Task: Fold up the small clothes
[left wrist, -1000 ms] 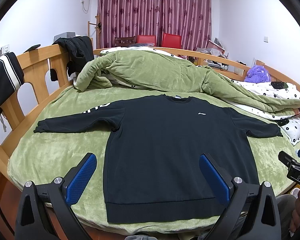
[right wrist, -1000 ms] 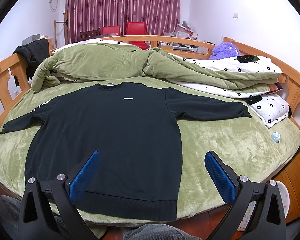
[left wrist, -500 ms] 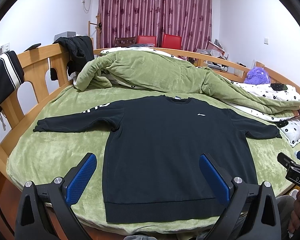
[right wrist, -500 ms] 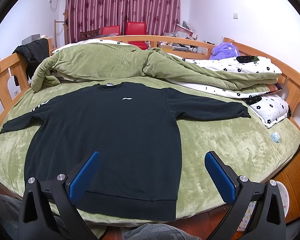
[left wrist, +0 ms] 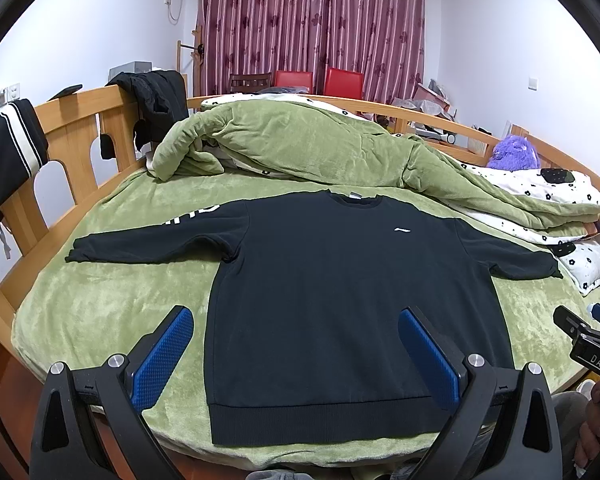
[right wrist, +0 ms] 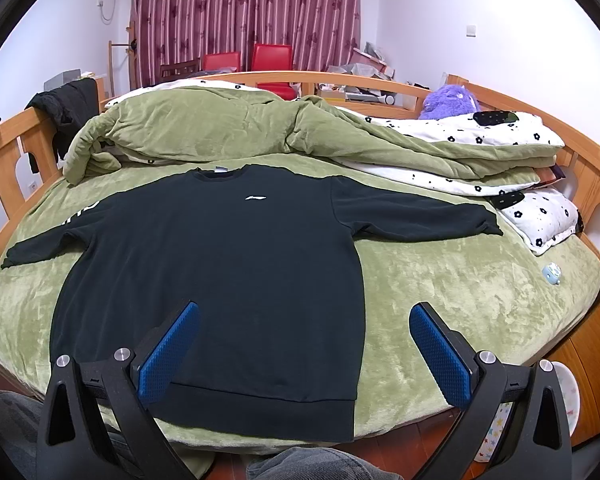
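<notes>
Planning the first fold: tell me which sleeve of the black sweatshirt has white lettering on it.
The sleeve stretched toward the wooden headboard, on the left in both views, has white letters near its shoulder. The other sleeve, pointing at the flowered pillow, is plain black.

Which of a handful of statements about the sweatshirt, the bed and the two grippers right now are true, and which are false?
1. The black sweatshirt lies flat, front up, with both sleeves spread out. True.
2. The left gripper is shut on the hem. False: its jaws stand wide apart and hold nothing.
3. The right gripper is open, above the near edge of the bed. True.
4. The green quilt covers the sweatshirt. False: it is bunched up behind the collar.
5. A purple plush toy sits at the far right by the bed rail. True.
6. The sweatshirt is already folded in half. False: no fold has been made.
</notes>
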